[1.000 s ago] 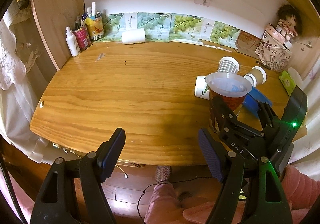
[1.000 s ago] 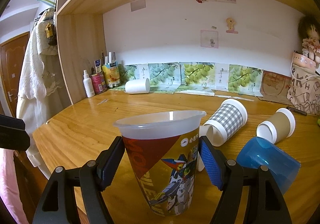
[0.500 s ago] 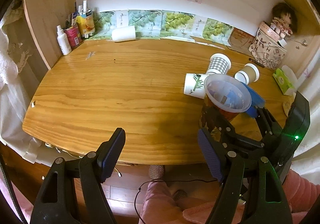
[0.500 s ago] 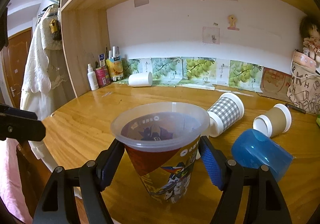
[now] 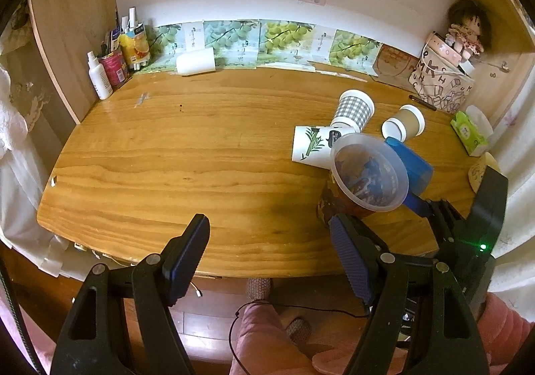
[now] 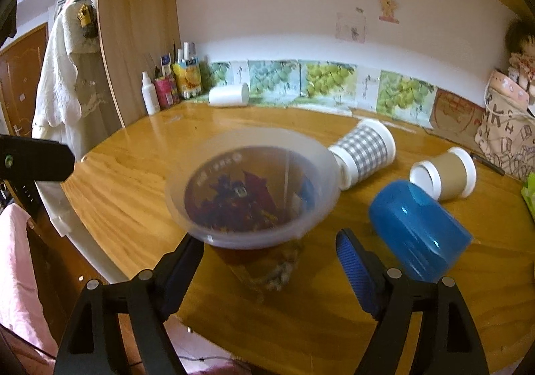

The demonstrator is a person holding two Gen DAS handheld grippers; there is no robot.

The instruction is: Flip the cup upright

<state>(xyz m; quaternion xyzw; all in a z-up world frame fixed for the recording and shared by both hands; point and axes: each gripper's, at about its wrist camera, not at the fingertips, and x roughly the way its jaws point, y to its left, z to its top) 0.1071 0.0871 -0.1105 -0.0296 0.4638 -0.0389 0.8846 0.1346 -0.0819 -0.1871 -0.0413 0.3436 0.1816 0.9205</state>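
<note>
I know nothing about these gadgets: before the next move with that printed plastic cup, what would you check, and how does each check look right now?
1. Printed plastic cup mouth up: ok.
2. Cup base flat on the table: cannot tell; it looks tilted and blurred.
3. Right hand-held gripper clear of the cup: cannot tell; jaws sit apart, contact on the left side is hidden by the rim.
4. Left hand-held gripper empty and open: ok.
5. Blue cup clear of the printed cup: ok, lying apart on its side.

6 cups [image 5: 367, 171], 1 doll [image 5: 466, 32], 1 tissue pack [image 5: 468, 137], 1 bag [image 5: 441, 84].
</note>
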